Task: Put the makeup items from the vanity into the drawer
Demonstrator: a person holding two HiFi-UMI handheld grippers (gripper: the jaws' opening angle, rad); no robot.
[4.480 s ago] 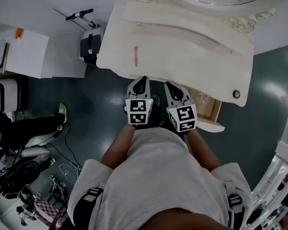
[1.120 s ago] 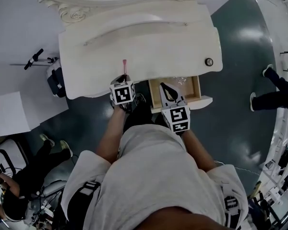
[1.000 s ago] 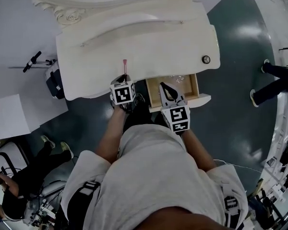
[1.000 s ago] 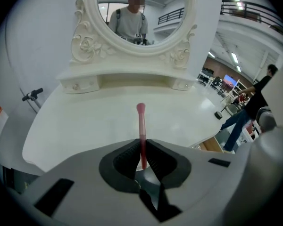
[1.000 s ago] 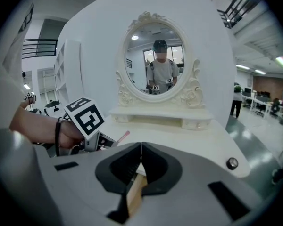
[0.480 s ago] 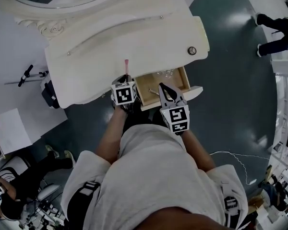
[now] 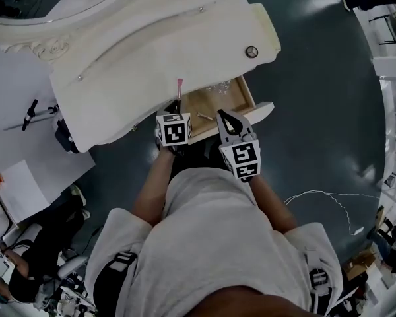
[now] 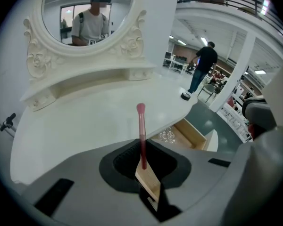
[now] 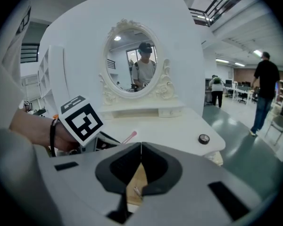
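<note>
Clamped in the left gripper point(image 8: 142, 150): 1 pink brush point(image 8: 141, 126), over the vanity point(image 7: 152, 45) edge. Right gripper point(image 9: 140, 147) shut, empty, above the open drawer point(image 7: 232, 100), possibly with 1 small item point(image 7: 203, 116) inside.

The left tongs point(image 8: 142, 145) and right tongs point(image 9: 140, 147) are matt grey plastic with a black ribbed lining. The brush point(image 8: 141, 126) pinched in the left tongs has a smooth, glossy pink stem and a duller, softer-looking tip. Ahead of both tongs, the desk point(image 7: 152, 51) is painted cream, smooth with a low sheen. Under the right tongs, the drawer point(image 7: 214, 104) is bare pale wood, matt. The floor point(image 7: 317, 111) beyond it is dark green and glossy, mirroring the lights.
</note>
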